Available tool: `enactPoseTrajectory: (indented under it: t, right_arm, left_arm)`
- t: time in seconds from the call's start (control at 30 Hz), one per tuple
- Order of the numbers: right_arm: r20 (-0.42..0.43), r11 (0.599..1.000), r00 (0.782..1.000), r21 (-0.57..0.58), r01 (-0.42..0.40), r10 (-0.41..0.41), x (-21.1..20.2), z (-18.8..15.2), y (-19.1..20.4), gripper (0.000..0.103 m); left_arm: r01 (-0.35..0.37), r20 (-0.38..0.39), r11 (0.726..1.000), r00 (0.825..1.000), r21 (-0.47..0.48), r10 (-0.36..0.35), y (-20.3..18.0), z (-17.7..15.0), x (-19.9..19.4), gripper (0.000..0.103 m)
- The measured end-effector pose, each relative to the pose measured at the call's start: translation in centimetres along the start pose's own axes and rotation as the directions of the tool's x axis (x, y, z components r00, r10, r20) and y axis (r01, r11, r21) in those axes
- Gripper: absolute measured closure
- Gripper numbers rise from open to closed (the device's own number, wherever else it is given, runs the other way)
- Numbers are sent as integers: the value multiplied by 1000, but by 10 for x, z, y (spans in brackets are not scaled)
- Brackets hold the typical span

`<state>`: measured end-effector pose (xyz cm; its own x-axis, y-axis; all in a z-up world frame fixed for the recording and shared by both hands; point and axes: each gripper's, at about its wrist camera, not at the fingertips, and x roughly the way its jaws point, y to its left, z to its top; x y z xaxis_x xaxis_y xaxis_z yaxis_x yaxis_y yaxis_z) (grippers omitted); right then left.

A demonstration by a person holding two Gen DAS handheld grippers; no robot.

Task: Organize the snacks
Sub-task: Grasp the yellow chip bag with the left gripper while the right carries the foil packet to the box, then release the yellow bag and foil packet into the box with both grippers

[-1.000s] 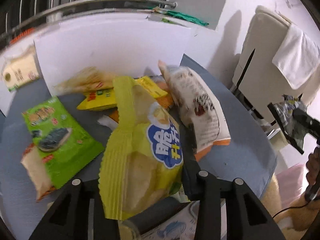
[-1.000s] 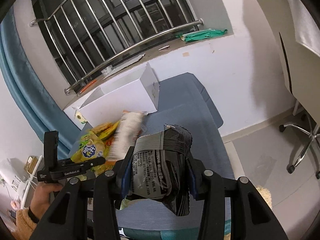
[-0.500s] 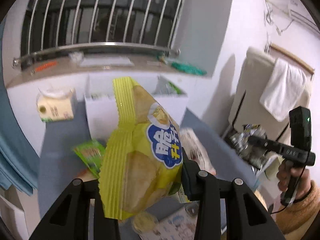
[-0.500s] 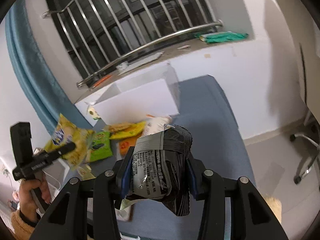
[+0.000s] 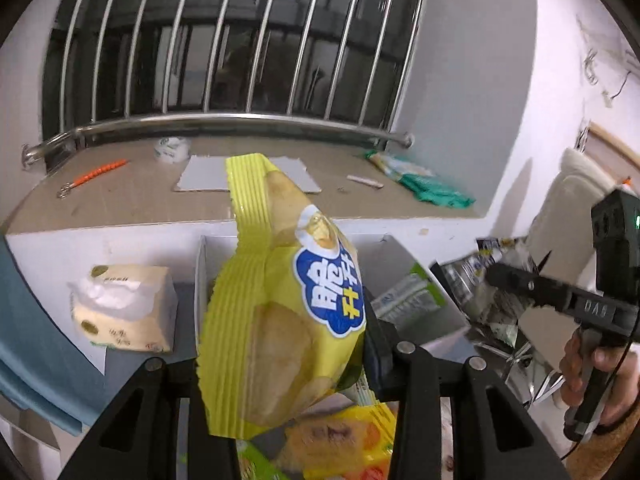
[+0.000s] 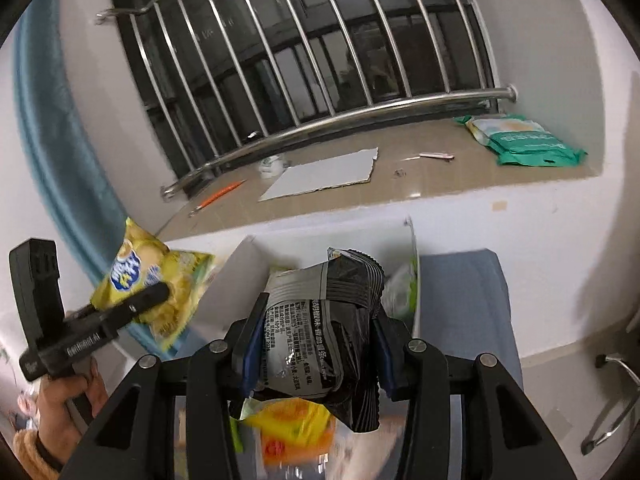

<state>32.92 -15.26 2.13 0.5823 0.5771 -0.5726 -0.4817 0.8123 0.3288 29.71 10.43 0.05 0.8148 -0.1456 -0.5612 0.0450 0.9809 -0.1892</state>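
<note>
Two snack bags are in the air at once, one in each gripper, both held up in front of the white box (image 5: 208, 280) that stands against the wall under the sill. The yellow chip bag (image 5: 280, 320) sits in the left gripper (image 5: 280, 364), pinched low across its body so its crimped top stands up and tilts left. The black-and-silver bag (image 6: 320, 332) is clamped in the right gripper (image 6: 316, 364) around its middle, crumpled where the pads (image 6: 250, 344) squeeze it.

Holding each bag by the body rather than by a seam looks like a way to keep a light, puffy pack from swinging or slipping. Both grippers point at the box, so I judge it to be where the snacks are meant to go; a green-and-white pack (image 5: 412, 296) already lies inside, at its right wall.

Both sets of jaws are partly closed, each stopped by the bag between them and pressing into it, with no gap visible beside either bag. Neither touches anything else.

More snacks lie below: a yellow-and-orange pack (image 6: 292, 428) sits under the grippers, still to be sorted. A tissue pack (image 5: 124, 312) stands left of the box on the grey-blue table (image 6: 464, 292). On the sill behind lie a grey card (image 6: 324, 176) and a green bag (image 6: 524, 140), well apart from the work.
</note>
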Motion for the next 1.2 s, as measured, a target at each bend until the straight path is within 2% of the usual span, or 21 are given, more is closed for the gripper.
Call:
enactPoseTrajectory:
  t: [0.17, 0.27, 0.3, 0.33, 0.37, 0.4, 0.43, 0.57, 0.83, 1.03, 1.2]
  right_arm:
    - [-60, 999, 998, 21, 26, -25, 47, 24, -7, 54]
    - [-77, 999, 996, 5, 50, -50, 65, 30, -9, 52]
    - [-80, 999, 996, 4, 45, -45, 69, 31, -11, 50]
    - [-89, 999, 995, 4, 49, -48, 73, 32, -13, 38]
    - [-101, 998, 993, 4, 69, -68, 76, 33, -15, 8]
    - [-98, 994, 989, 6, 109, -108, 77, 32, -17, 0]
    - [-84, 991, 988, 12, 134, -133, 75, 31, -19, 0]
    - [-85, 994, 991, 23, 108, -106, 71, 27, -23, 0]
    - [-25, 996, 997, -52, 76, -77, 40, 25, 1, 0]
    - [28, 989, 998, -135, 67, -64, 2, 18, 24, 0]
    - [81, 980, 996, -195, 40, -24, -42, -4, 39, 0]
  left_arm:
    - [-60, -44, 997, 997, 49, 62, -2, 14, 35, 60]
    - [-109, -76, 990, 990, 85, 116, -5, 13, 48, 51]
    - [-137, -84, 985, 986, 101, 145, -5, 10, 51, 29]
    - [-155, -84, 982, 983, 108, 165, -6, 9, 53, 0]
    - [-183, -71, 977, 979, 109, 191, -5, 6, 52, 0]
    - [-197, -54, 974, 978, 110, 204, -5, 4, 50, 0]
    - [-197, -48, 975, 978, 105, 202, -3, 2, 49, 0]
    - [-179, -60, 982, 981, 68, 183, 2, -2, 44, 0]
    - [-187, -16, 978, 982, 90, 189, -6, -3, 10, 0]
    - [-178, 43, 980, 984, 93, 175, -17, -8, -35, 0]
    - [-171, 104, 981, 981, 87, 162, -30, -31, -81, 0]
